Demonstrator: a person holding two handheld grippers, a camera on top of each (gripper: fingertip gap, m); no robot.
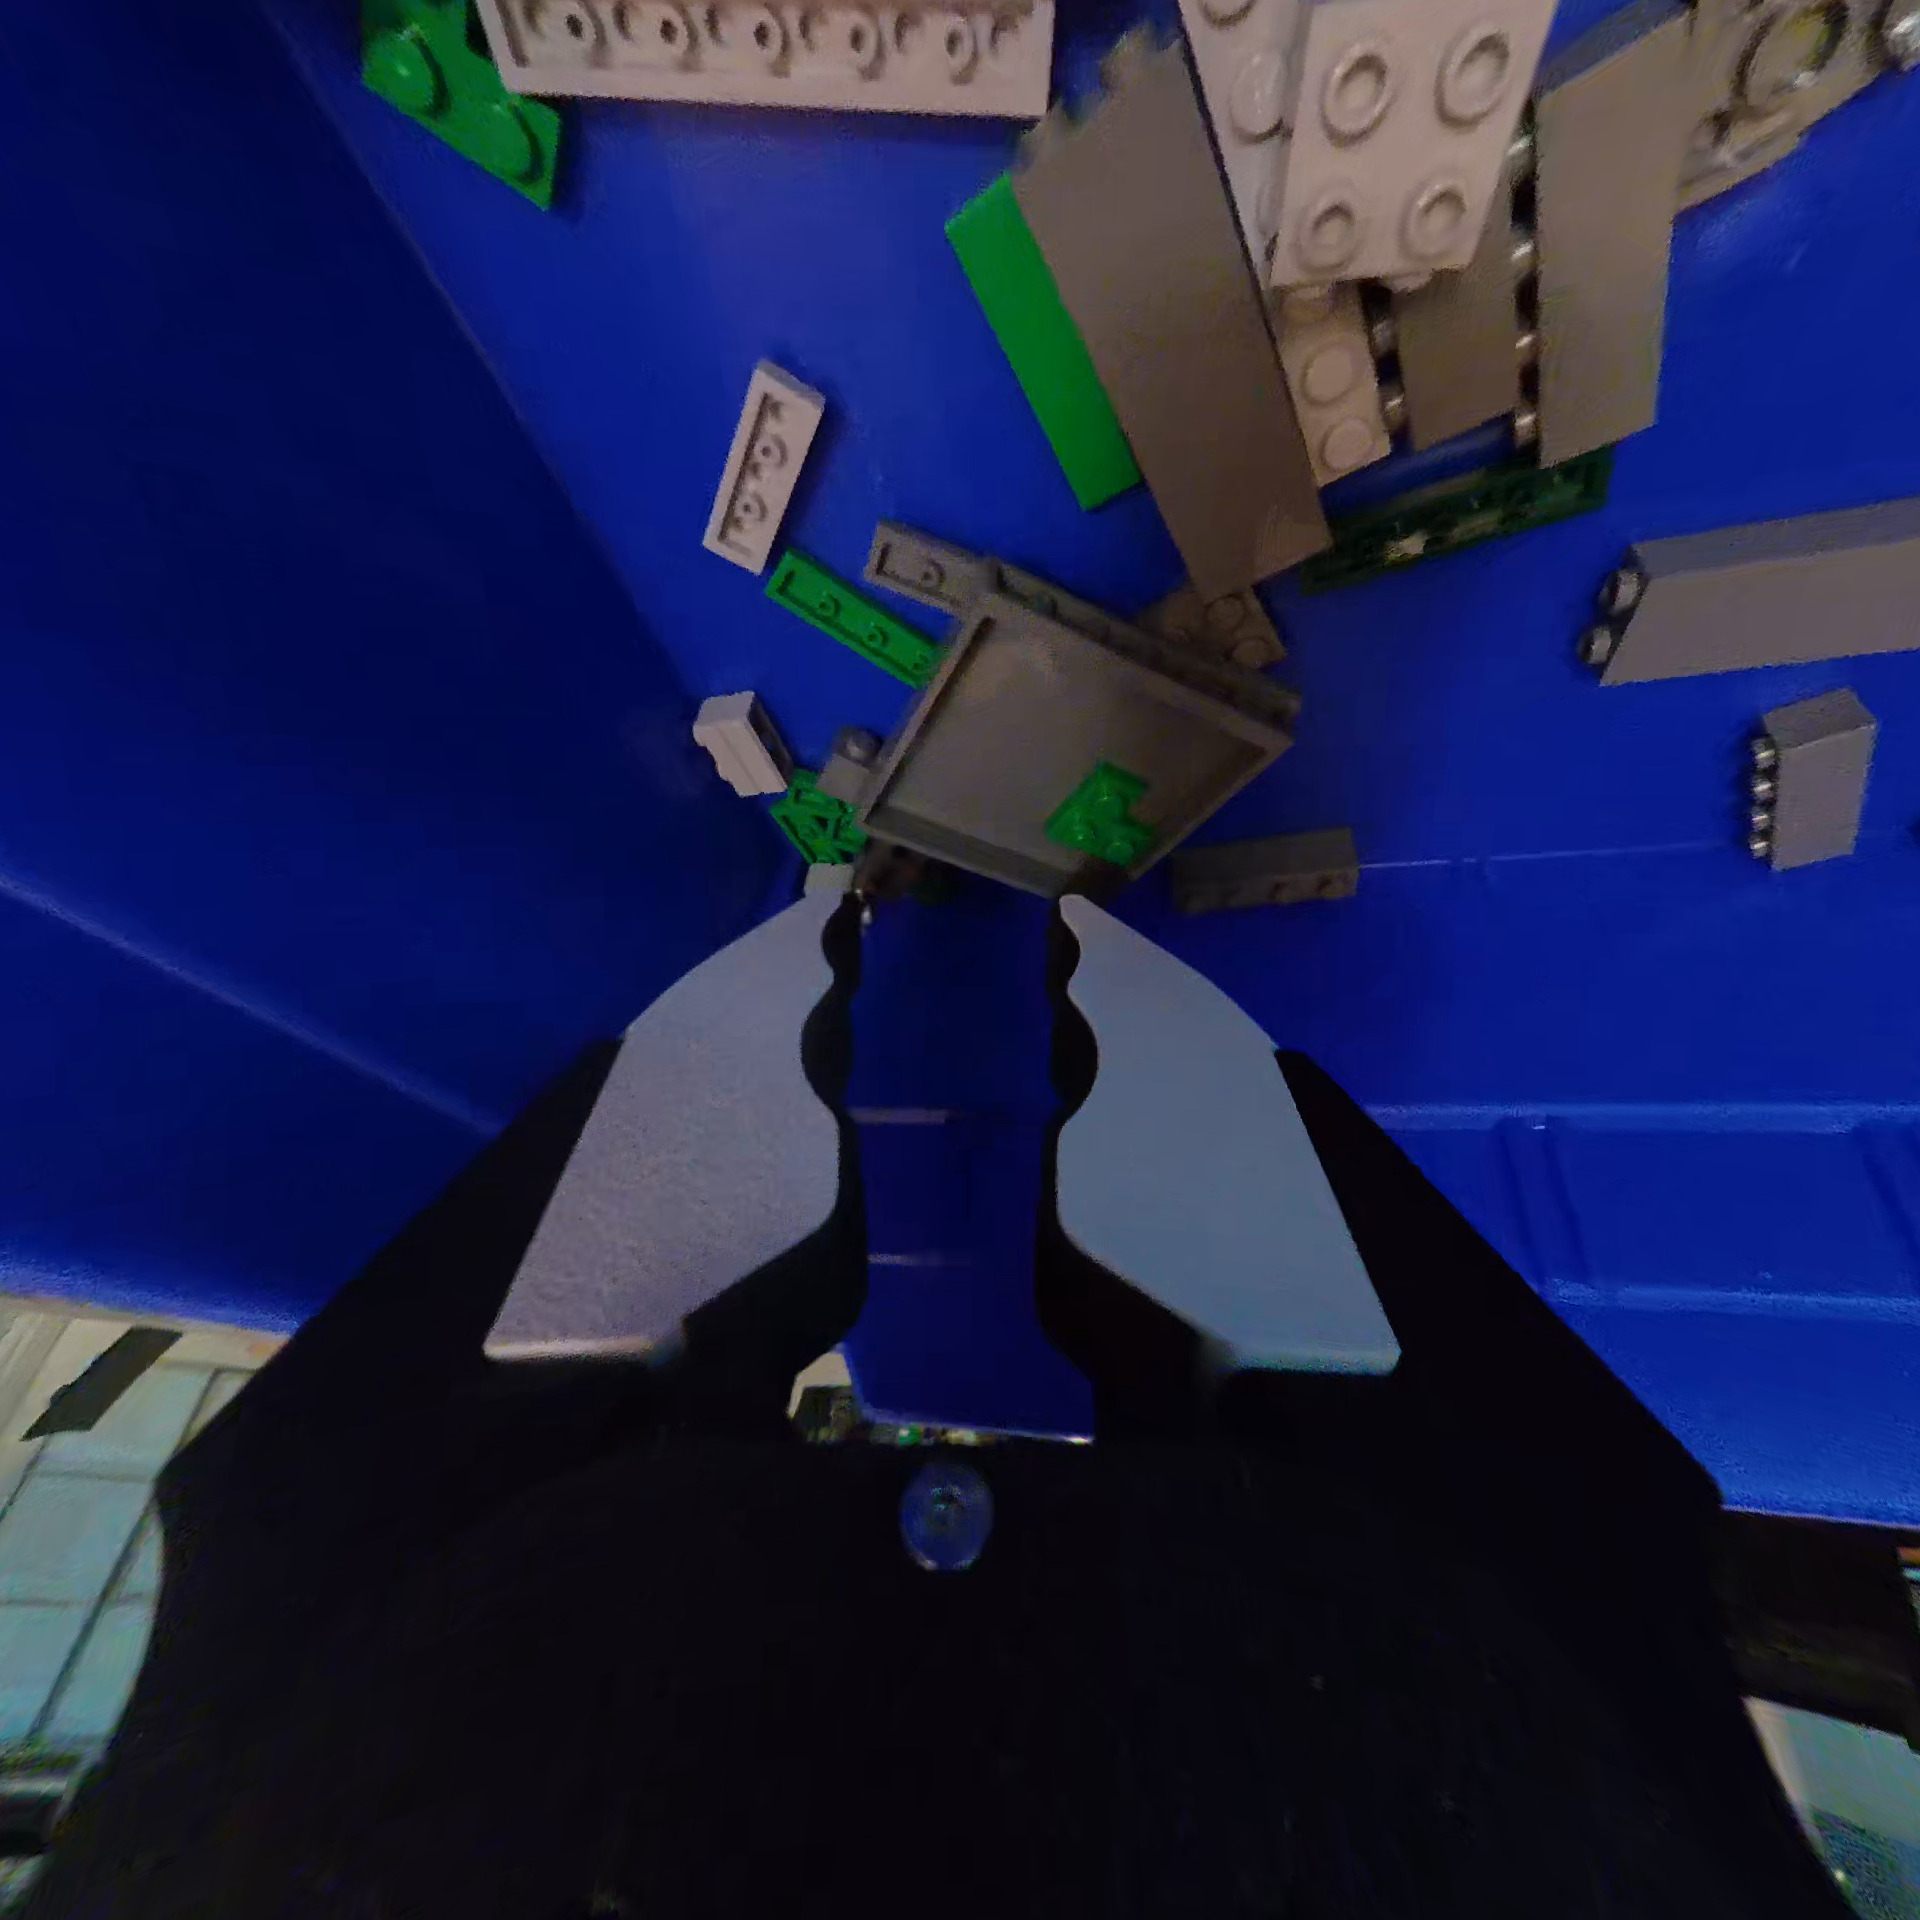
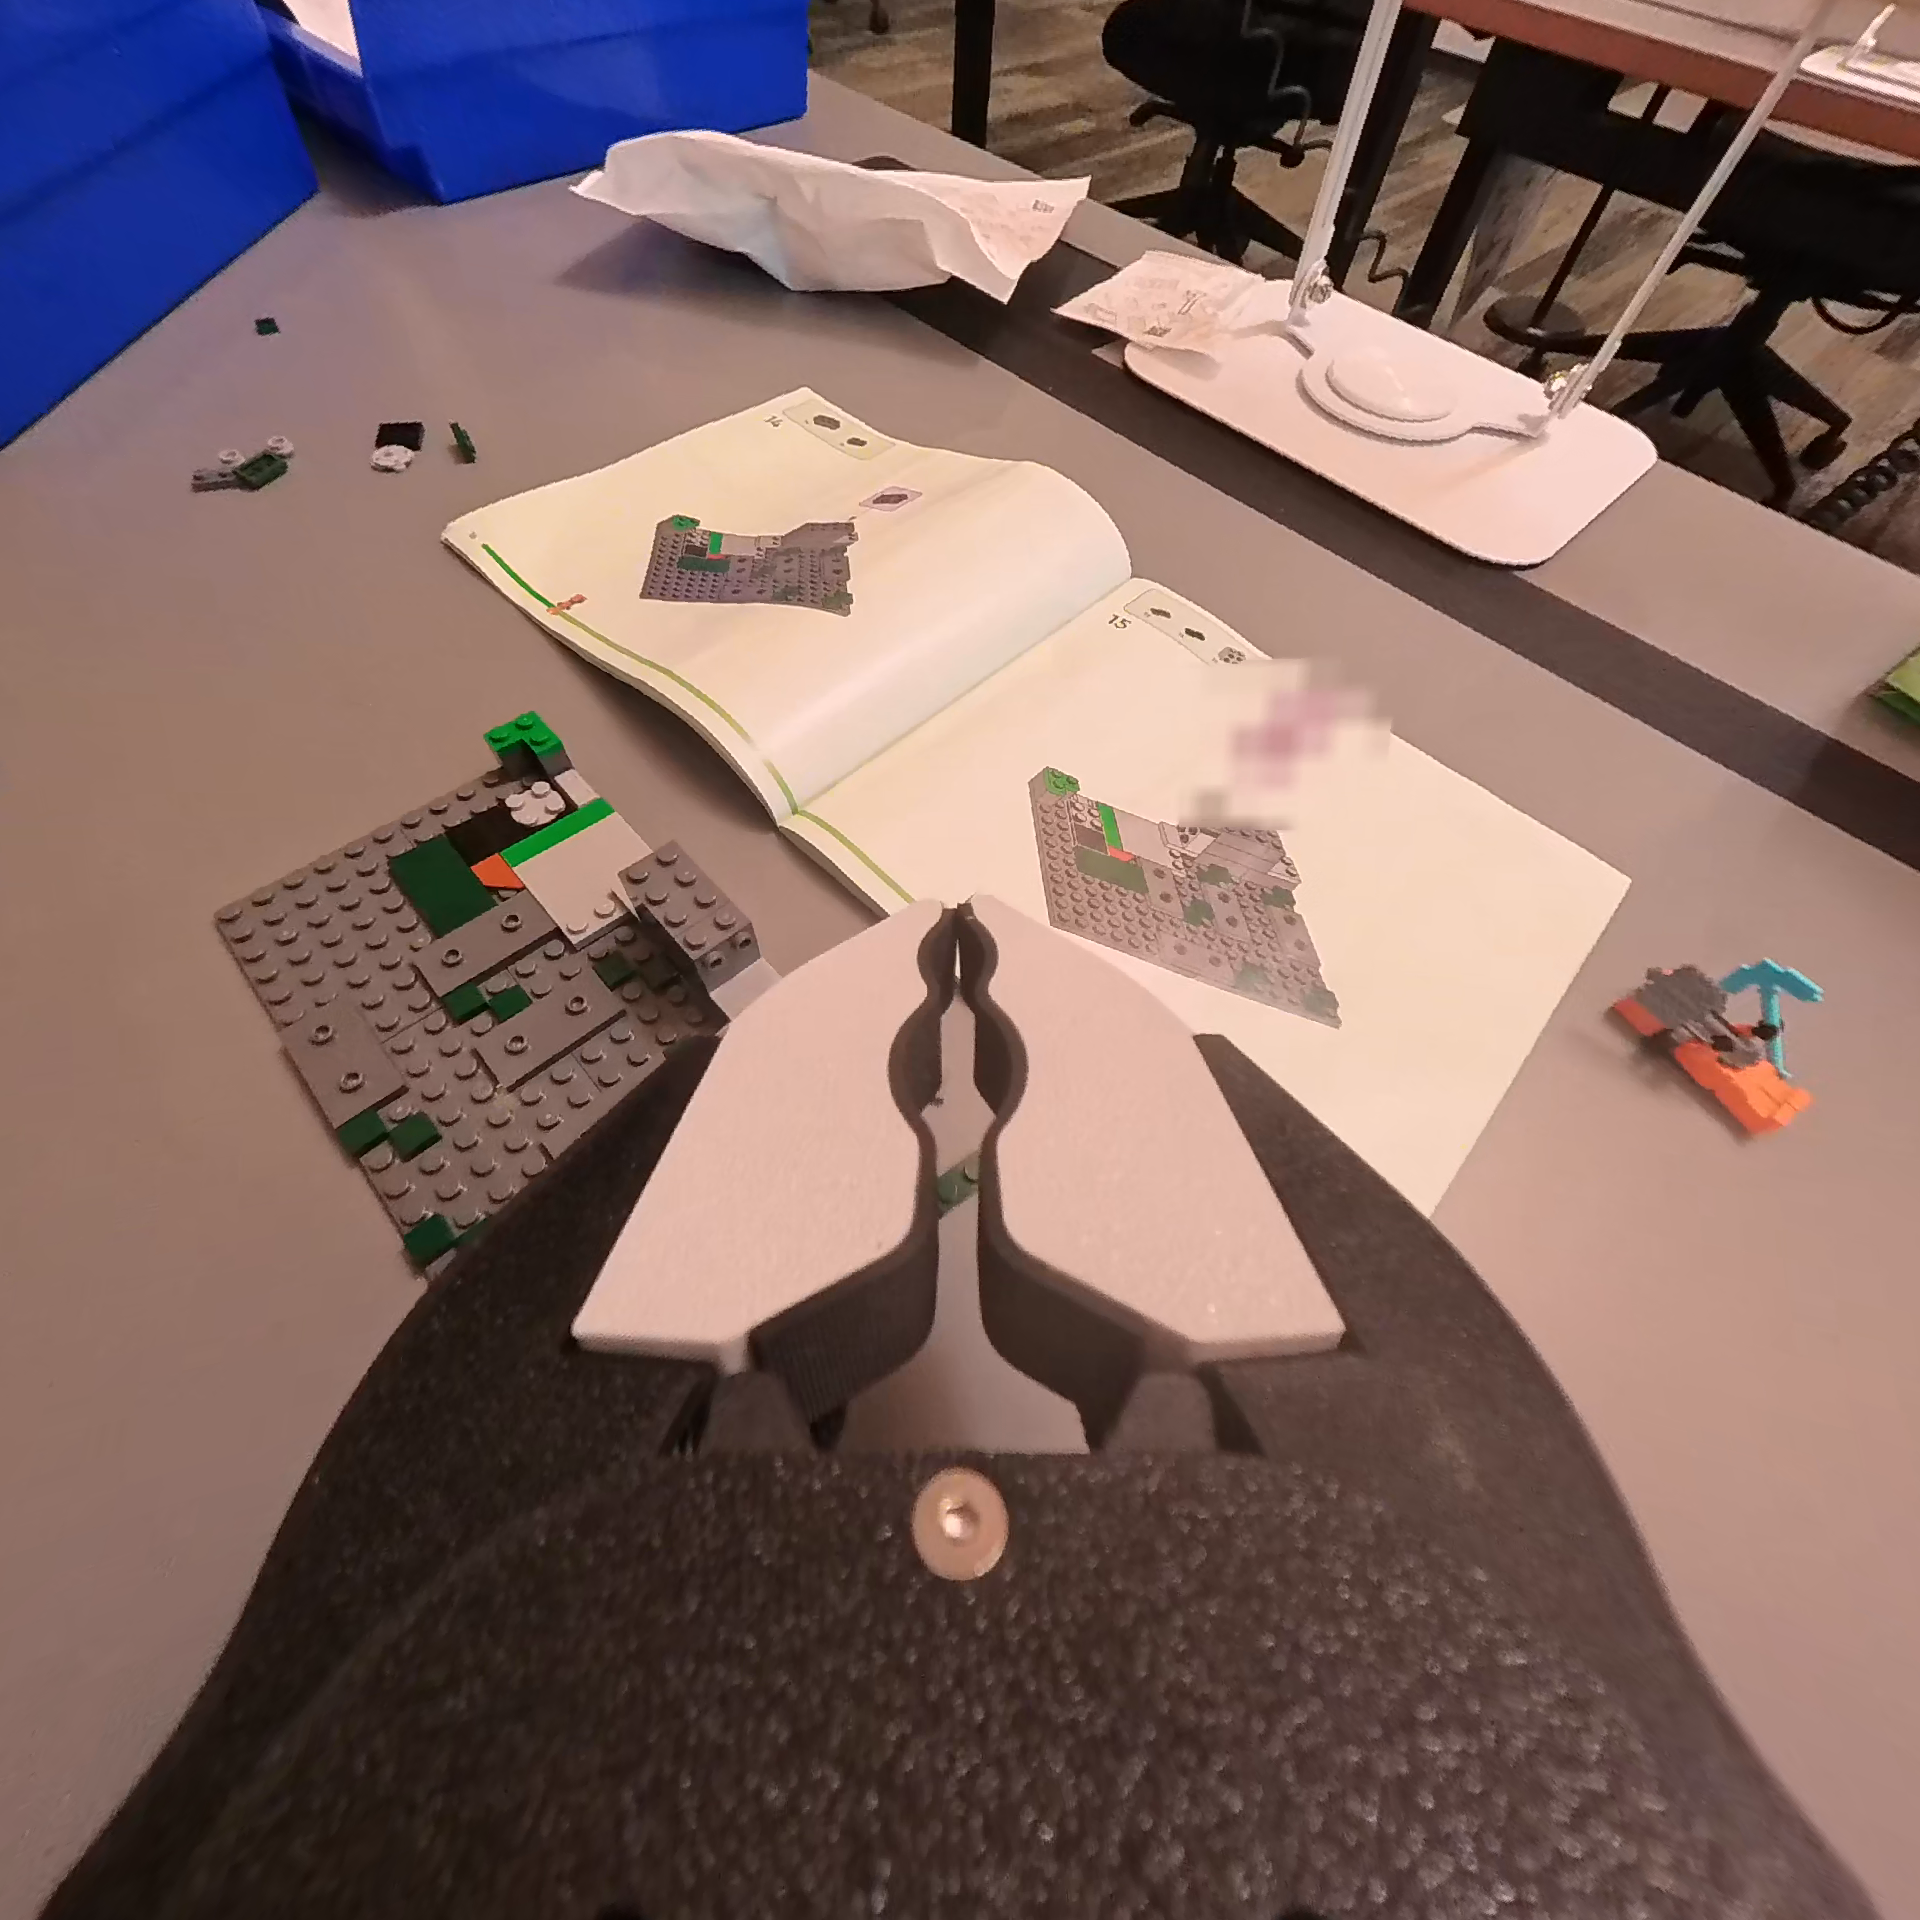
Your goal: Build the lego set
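In the left wrist view my left gripper [image 1: 951, 914] is open inside a blue bin [image 1: 364, 727] of loose bricks. Its fingertips sit just below a square grey plate [image 1: 1049, 748] with a small green piece [image 1: 1101, 805] on it. Grey and green plates [image 1: 1143, 343] lie piled beyond. In the right wrist view my right gripper [image 2: 958, 914] is shut and empty, held above the grey table. The partly built grey baseplate model [image 2: 457, 997] lies to its left. The open instruction booklet [image 2: 935, 707] lies just ahead.
Small loose pieces [image 2: 312, 452] lie at the far left of the table. Blue bins [image 2: 135, 177] stand at the back left. Crumpled paper bags [image 2: 831, 213] and a white stand [image 2: 1392, 436] lie behind. A small orange and teal build [image 2: 1725, 1039] sits at the right. One gripper's finger ends stand about 70 cm off the other's.
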